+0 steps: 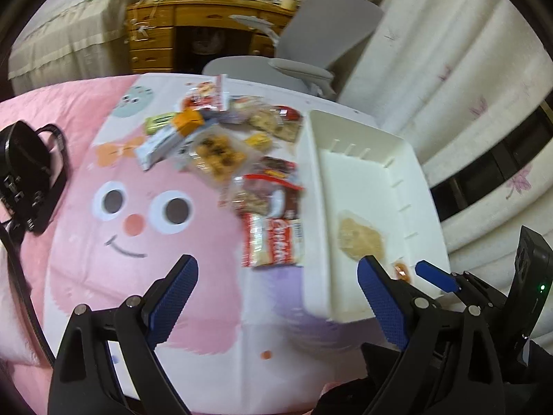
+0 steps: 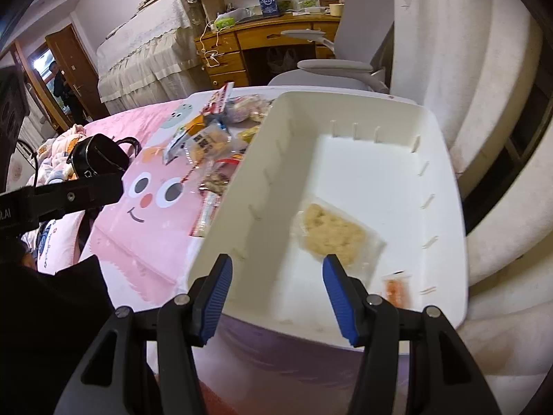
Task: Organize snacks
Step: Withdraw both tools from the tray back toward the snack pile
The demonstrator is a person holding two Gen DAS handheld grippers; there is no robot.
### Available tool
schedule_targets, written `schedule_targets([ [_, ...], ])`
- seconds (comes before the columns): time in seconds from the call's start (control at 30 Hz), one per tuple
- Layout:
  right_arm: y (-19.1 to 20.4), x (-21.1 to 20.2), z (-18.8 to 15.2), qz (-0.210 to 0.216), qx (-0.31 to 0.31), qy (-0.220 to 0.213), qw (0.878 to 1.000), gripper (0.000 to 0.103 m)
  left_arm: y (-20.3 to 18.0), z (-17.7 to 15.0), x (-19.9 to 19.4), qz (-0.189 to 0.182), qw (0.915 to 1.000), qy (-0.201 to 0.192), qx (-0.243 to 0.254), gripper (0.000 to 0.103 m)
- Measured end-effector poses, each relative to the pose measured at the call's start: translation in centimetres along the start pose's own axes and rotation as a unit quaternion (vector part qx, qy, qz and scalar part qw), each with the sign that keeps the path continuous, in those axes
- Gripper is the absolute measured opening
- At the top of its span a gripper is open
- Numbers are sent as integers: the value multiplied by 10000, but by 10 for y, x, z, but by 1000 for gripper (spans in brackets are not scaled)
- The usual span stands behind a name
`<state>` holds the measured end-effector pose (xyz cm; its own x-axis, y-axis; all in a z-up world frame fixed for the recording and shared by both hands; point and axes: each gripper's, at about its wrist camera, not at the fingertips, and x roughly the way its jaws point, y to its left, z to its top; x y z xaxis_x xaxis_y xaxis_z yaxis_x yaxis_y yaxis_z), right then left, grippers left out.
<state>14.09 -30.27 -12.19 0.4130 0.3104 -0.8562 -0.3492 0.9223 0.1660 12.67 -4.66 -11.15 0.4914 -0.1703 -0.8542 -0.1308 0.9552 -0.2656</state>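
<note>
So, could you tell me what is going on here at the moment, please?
A person is sorting snacks with a handheld gripper in each hand. Most packets lie in a pile on the pink cartoon mat, beside a white bin. The bin holds a clear-wrapped beige snack and a small orange packet. The right gripper hovers open and empty over the bin's near end. The left gripper is open and empty above the mat, near the bin's corner.
</note>
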Motion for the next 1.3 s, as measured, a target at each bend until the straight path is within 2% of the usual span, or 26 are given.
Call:
schedule_targets([
  [0.2, 37, 6, -2, 27, 72, 76, 9999, 54, 42, -4, -13, 78, 9999, 36, -117, 93],
  [0.47, 86, 13, -2, -115, 452, -45, 9989, 54, 100, 4, -41, 186, 9997, -107, 133, 93],
  [0.63, 116, 19, -7, -254, 700, -93, 9972, 54, 128, 8, -40, 187, 9988, 114, 430, 93],
  [0.87, 159, 37, -20, -901, 1017, -40, 9907, 54, 177, 10, -33, 186, 9964, 427, 706, 93],
  [1.0, 187, 44, -28, -1245, 997, 22, 9872, 54, 204, 7, -21, 122, 9963, 598, 599, 93],
  [1.1, 206, 50, -32, -1498, 785, 307, 9851, 54, 219, 5, -11, 24, 9965, 738, 400, 93],
  [1.3, 217, 54, -34, -1897, 580, 557, 9785, 54, 231, 5, 4, -231, 9970, 717, 195, 93],
])
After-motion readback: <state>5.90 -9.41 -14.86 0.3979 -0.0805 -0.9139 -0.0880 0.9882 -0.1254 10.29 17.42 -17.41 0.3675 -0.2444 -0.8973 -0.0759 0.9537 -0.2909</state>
